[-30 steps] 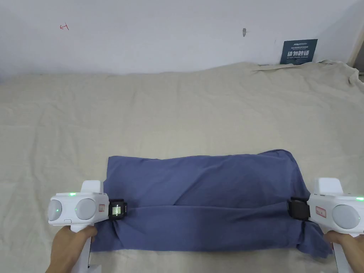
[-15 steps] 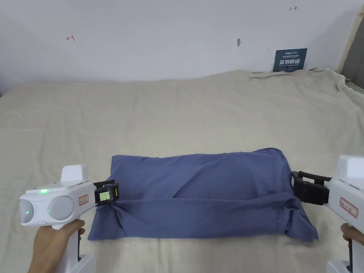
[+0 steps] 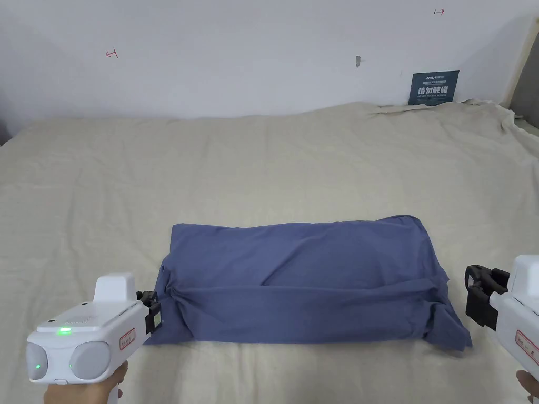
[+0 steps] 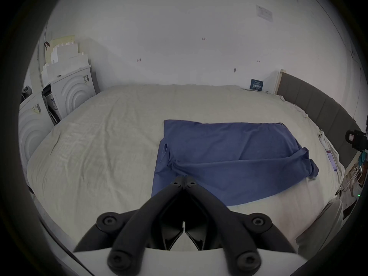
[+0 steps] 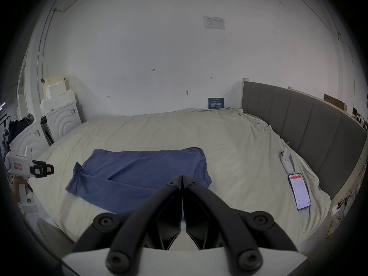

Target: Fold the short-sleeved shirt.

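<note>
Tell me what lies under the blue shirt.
The blue shirt lies on the beige bedsheet. Whatever sits beneath its folded layers is covered.

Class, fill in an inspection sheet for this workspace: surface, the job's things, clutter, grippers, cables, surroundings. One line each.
Surface: bed under a wrinkled beige sheet.
Job's things: blue shirt lying folded into a wide band, near flap creased, ends bunched.
Clutter: phone with lit screen and a white device by the headboard.
Grippers: left gripper with jaws shut, empty, at the shirt's left end; right gripper with jaws shut, empty, off the right end.
Cables: yellow cable beside the bed.
Surroundings: white wall, blue sign, foam packing.
</note>
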A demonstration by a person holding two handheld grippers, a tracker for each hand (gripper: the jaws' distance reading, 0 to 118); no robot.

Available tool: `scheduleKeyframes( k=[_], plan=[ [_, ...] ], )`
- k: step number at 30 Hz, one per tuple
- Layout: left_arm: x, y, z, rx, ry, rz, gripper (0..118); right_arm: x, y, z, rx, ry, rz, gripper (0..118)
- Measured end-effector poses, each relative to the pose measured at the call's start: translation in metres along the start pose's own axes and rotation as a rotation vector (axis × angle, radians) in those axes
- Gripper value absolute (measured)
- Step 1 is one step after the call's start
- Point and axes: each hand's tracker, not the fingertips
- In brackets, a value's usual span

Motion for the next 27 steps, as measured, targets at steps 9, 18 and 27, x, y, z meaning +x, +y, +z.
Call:
scheduleKeyframes(
  k=[9,18,27],
  plan=[
    [-0.023,0.010,-0.045,-0.212,-0.016,0.072,65,0.002,0.004,-0.017,-0.026,-0.002,0.000,0],
    [-0.039,-0.008,-0.118,-0.407,0.058,0.092,83,0.007,-0.003,-0.040,-0.083,-0.013,-0.012,0],
    [-0.036,-0.018,-0.131,-0.432,0.029,0.061,9,0.013,-0.016,-0.057,-0.146,-0.022,-0.049,0]
  ],
)
